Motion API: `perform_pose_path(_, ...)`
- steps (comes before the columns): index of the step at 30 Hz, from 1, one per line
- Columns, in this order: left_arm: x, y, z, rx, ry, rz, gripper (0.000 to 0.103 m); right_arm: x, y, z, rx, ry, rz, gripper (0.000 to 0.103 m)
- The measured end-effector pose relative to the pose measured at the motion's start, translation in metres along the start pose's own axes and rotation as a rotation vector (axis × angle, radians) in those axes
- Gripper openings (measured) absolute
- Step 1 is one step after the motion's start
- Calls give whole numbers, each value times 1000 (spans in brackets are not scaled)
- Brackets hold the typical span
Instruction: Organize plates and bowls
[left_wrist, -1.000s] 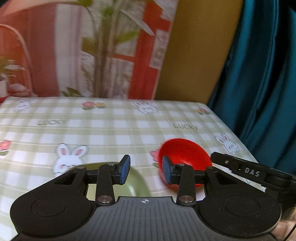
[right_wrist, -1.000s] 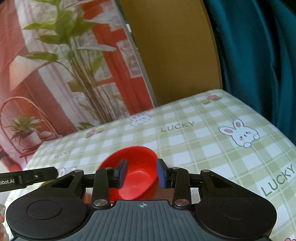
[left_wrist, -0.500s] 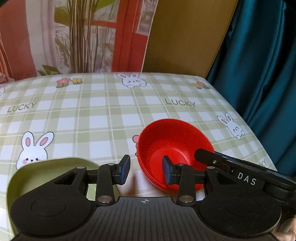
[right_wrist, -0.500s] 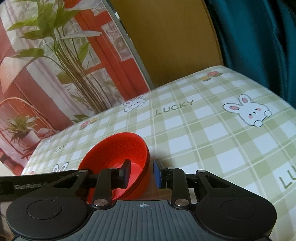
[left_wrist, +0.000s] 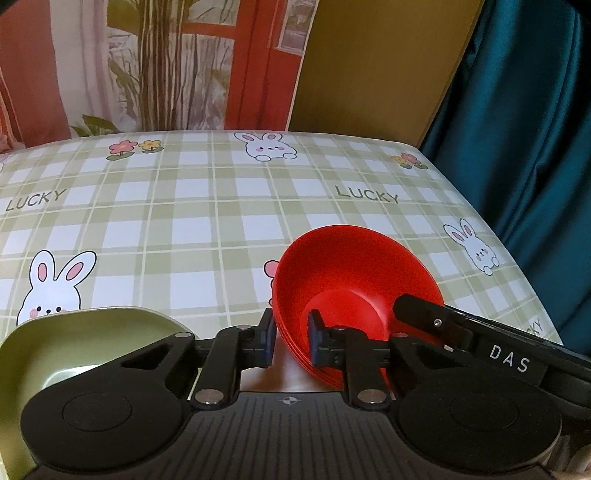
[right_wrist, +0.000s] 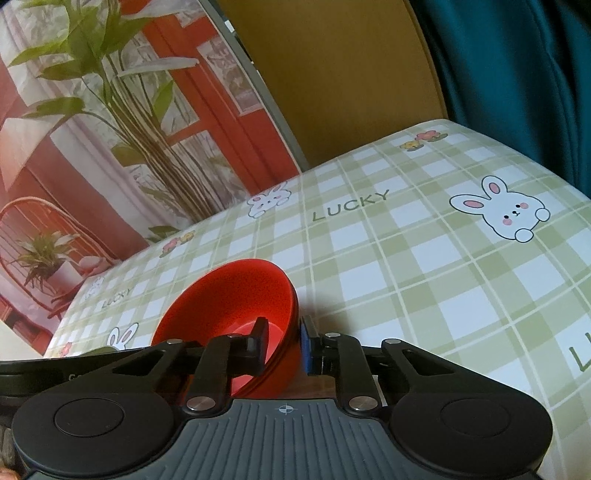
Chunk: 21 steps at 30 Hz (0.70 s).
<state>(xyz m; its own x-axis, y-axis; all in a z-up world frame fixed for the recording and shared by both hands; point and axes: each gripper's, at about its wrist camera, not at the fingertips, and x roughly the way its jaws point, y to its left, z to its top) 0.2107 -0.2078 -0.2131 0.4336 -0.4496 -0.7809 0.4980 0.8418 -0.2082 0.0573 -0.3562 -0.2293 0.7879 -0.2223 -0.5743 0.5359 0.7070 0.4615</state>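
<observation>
A red bowl (left_wrist: 354, 273), with the rims of others nested under it, sits on the checked tablecloth. My left gripper (left_wrist: 291, 332) straddles its near-left wall, one pad outside and one inside. The jaws are closing and the pads press the wall. In the right wrist view the red bowl (right_wrist: 229, 295) has my right gripper (right_wrist: 284, 339) over its near-right wall. Those jaws are closing too, with the wall pinched between the pads. The right gripper's black finger (left_wrist: 417, 306) reaches into the bowl from the right. A green plate (left_wrist: 74, 343) lies at the lower left, partly under my left gripper.
The tablecloth (left_wrist: 207, 229) with rabbits and "LUCKY" print stretches away behind the bowl. A printed backdrop (right_wrist: 110, 110), a brown board (left_wrist: 369, 66) and a teal curtain (left_wrist: 524, 110) stand beyond the table's far and right edges.
Both grippers came down and in toward the red bowl. Their jaws narrowed from standing apart to gripping opposite sides of its rim. The green plate shows more at the left.
</observation>
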Motion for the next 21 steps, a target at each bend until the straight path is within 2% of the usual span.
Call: perform_pose_path(21,-27,-6,6,10,-53,-22,18,-19,7,10,17,-22,4,15)
